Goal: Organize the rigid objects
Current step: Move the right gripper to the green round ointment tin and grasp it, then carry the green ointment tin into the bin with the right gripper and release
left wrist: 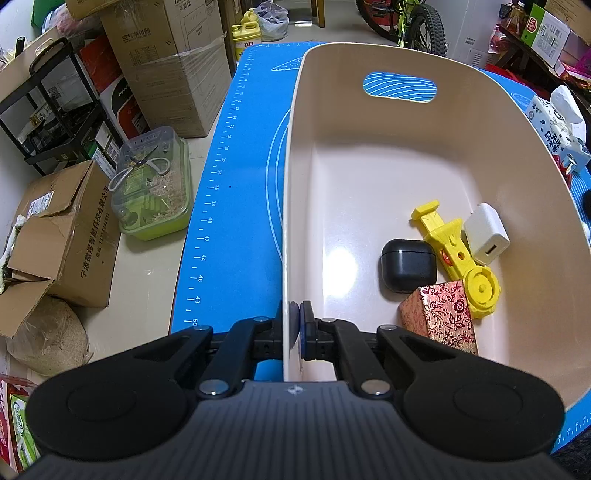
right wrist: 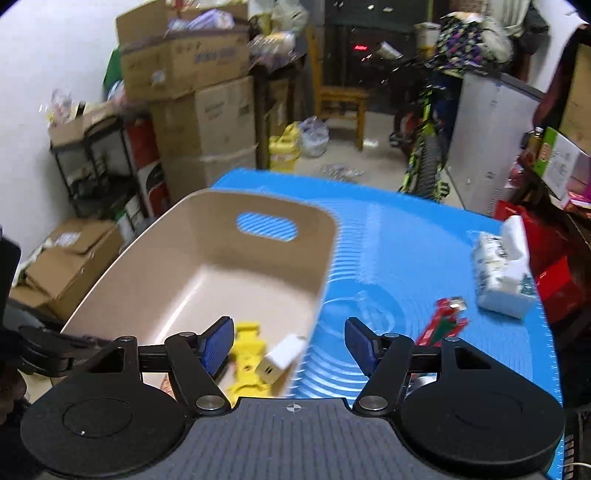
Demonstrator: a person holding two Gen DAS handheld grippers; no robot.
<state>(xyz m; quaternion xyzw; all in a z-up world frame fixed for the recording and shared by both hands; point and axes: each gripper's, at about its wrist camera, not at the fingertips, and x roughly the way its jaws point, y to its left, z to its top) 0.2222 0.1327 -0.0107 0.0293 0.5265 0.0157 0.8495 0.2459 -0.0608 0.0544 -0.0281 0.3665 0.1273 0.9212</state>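
Four stiff, light items sit in your bin [left wrist: 295, 192]; left gripper [left wrist: 295, 325] clamps its thin wall, right gripper [right wrist: 291, 343] spread, empty. Grip rims.

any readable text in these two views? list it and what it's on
"34", "36", "38", "40", "42", "44", "46", "48", "50": ruler scale along the blue mat edge.
"宁波微煜智能科技有限公司": side of the open cardboard box; the number line beside it is too small to read.
"空气净化器": tall carton.
Tissue pack: printed characters, too distorted to read.
Right wrist view: box and carton prints blurred, unreadable.
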